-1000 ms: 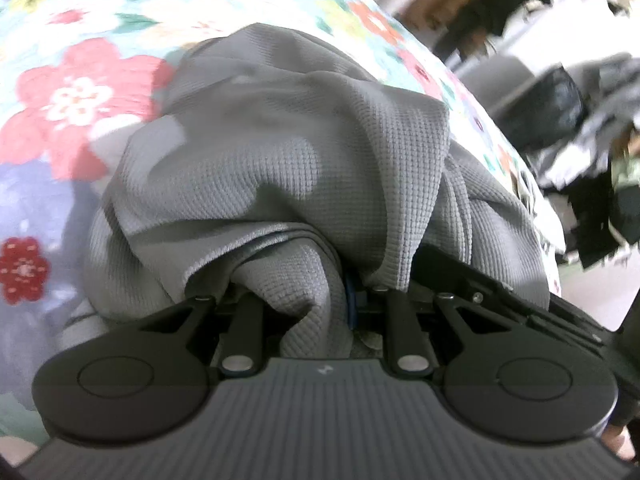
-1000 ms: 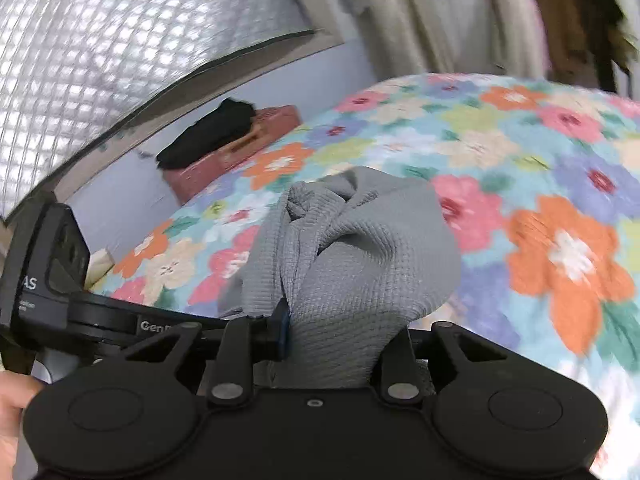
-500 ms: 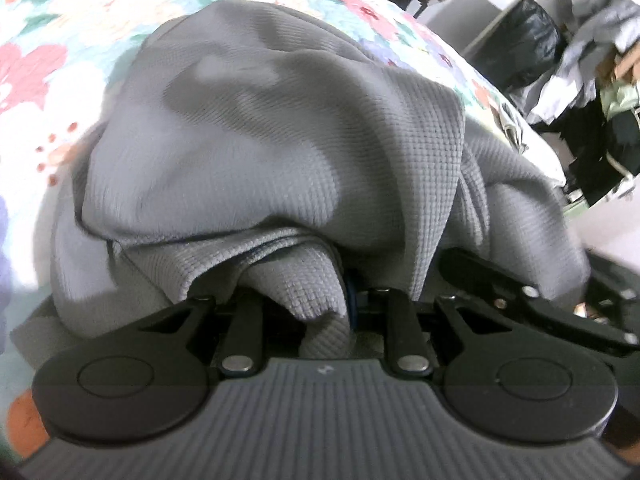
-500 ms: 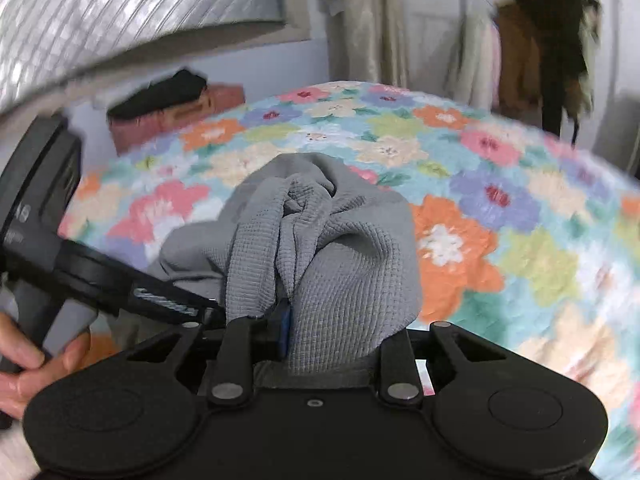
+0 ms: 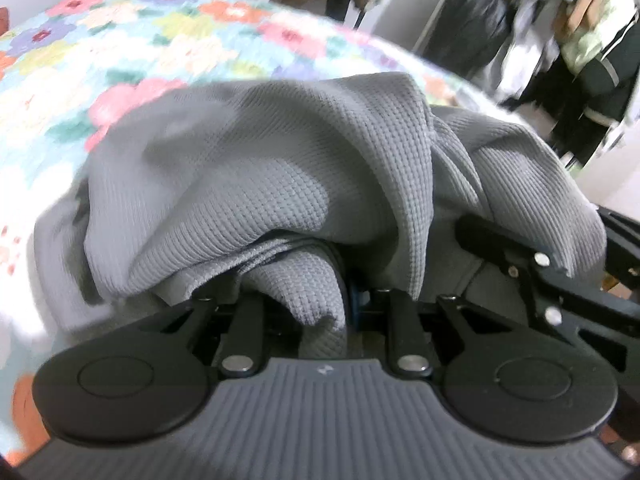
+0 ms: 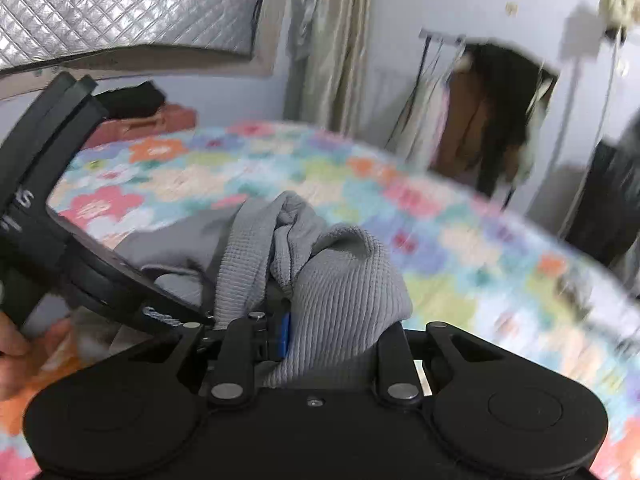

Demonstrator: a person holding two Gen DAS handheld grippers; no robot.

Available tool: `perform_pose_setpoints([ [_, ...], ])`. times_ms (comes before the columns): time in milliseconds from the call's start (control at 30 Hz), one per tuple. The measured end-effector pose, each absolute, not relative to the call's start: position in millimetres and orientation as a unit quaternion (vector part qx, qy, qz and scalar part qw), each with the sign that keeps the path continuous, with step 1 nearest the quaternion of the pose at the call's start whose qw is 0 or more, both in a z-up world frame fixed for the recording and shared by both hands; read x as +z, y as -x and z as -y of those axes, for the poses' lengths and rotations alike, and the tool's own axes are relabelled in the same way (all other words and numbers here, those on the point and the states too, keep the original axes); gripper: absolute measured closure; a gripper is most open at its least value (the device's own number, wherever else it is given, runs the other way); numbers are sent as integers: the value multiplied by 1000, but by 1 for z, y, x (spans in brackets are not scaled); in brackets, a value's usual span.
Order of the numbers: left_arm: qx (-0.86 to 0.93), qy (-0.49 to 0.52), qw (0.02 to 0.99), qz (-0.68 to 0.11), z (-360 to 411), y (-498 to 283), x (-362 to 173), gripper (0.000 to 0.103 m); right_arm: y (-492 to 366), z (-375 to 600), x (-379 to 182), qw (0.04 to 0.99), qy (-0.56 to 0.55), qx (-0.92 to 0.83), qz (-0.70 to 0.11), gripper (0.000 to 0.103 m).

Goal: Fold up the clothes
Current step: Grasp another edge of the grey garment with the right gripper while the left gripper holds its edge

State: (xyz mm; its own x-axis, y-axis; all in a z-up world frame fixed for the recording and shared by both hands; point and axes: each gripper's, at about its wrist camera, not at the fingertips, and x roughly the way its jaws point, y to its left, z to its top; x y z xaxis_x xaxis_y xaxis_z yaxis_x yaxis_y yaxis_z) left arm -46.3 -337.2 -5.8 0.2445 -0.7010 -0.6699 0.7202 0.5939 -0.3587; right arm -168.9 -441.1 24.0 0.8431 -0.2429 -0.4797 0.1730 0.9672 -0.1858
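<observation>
Both my jaws were clamped on the grey waffle-knit garment (image 5: 288, 184). My left gripper (image 5: 344, 300) pinched a bunched fold at its near edge; my right gripper (image 6: 304, 328) gripped another wad, with the left tool close beside it on the left. The cloth hung crumpled between them, lifted over the flowered bed (image 6: 460, 248), its bulk trailing far and left of my left jaws. Its long axis I could not tell; spreading would mean drawing my hands apart.

Bright floral-print bedspread (image 6: 320, 176) covers the bed, quilted silver foil panel (image 6: 120, 4) up on the wall, beige curtain (image 6: 340, 40) beside it, dark clothes hanging on a rack (image 5: 580, 40).
</observation>
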Motion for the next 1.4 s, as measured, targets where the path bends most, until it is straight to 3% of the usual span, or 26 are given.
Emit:
perform_pose_setpoints([
  [200,-451,-16,828,-334,360,37,26,83,141,487,40,976,56,-74,-196,78],
  [367,-465,-24,801,-377,375,31,4,81,132,551,14,967,-60,-82,-235,76],
  [533,-476,-32,780,-404,376,45,-20,80,139,584,-16,946,-98,-141,-274,78],
  [600,-490,-28,771,-406,372,48,-17,76,142,591,-16,943,-117,-157,-268,78],
  [667,-503,-15,767,-399,365,49,-9,61,146,599,-17,940,-136,-172,-262,78],
  [800,-488,-16,786,-378,352,45,-1,56,153,615,-18,931,-173,-203,-249,58],
  [1100,-475,50,767,-428,327,9,-5,56,210,624,1,917,-280,-193,-208,55],
  [1167,-458,27,780,-425,326,8,-4,55,211,613,1,915,-292,-155,-230,47],
  [1200,-448,16,787,-425,326,8,-4,52,208,604,-1,912,-294,-142,-250,42],
  [1267,-430,2,795,-427,322,5,-4,35,202,586,-7,906,-291,-122,-283,41],
  [1400,-407,17,803,-434,313,-7,-4,21,194,555,-28,894,-295,-94,-323,40],
])
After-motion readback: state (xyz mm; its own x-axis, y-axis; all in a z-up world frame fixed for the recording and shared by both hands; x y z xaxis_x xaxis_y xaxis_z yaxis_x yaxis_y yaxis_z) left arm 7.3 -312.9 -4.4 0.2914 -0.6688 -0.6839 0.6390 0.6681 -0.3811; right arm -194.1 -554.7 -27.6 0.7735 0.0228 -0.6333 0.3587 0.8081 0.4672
